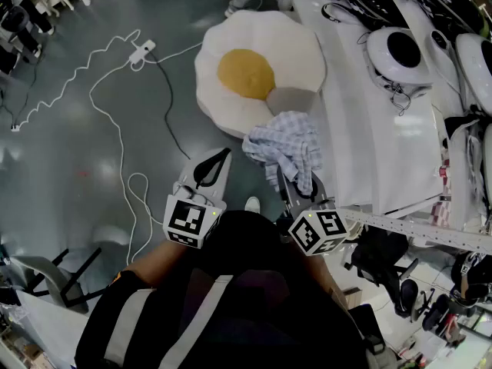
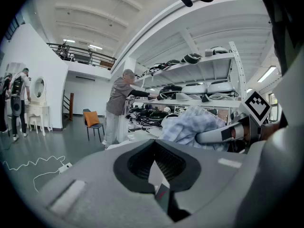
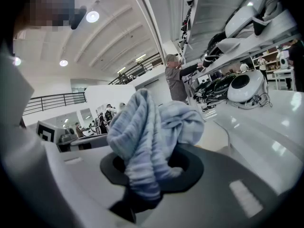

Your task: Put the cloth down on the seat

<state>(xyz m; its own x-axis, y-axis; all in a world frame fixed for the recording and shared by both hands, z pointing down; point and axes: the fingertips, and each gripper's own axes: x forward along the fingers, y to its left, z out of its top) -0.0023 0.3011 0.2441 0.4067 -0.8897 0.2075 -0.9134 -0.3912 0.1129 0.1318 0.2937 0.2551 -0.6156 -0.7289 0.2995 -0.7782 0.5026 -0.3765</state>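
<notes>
Grey polished floor [image 1: 69, 167] fills the left of the head view; long white shelving [image 1: 369, 129] runs down the right side, loaded with white helmet-like shells [image 1: 398, 52] and black straps. Seat [image 1: 300, 52] is a fried-egg-shaped cushion, white with a yellow centre, lying on the floor against the near edge of the shelving. Operator's dark jacket with pale stripes [image 1: 231, 314] takes up the bottom of the head view. A second person [image 2: 118, 108] stands at the shelves in the background of the left gripper view, with a dark chair carrying an orange cushion [image 2: 92, 122] just beside. Cloth [image 1: 286, 143], blue-and-white check, is bunched and off the seat proper: from above it overlaps the seat's near rim, next to the shelving edge; contact with the seat cannot be judged. Right gripper [image 1: 294, 181] is clamped on the cloth, and its own view shows the fabric wadded between the jaws and rising out of them in a thick fold. Left gripper [image 1: 219, 160] is beside it over bare floor, jaw tips together, nothing between them. A white cable [image 1: 100, 91] snakes across the floor to a white power strip [image 1: 142, 51]; a thin black cable [image 1: 173, 106] runs from the strip toward the grippers.
</notes>
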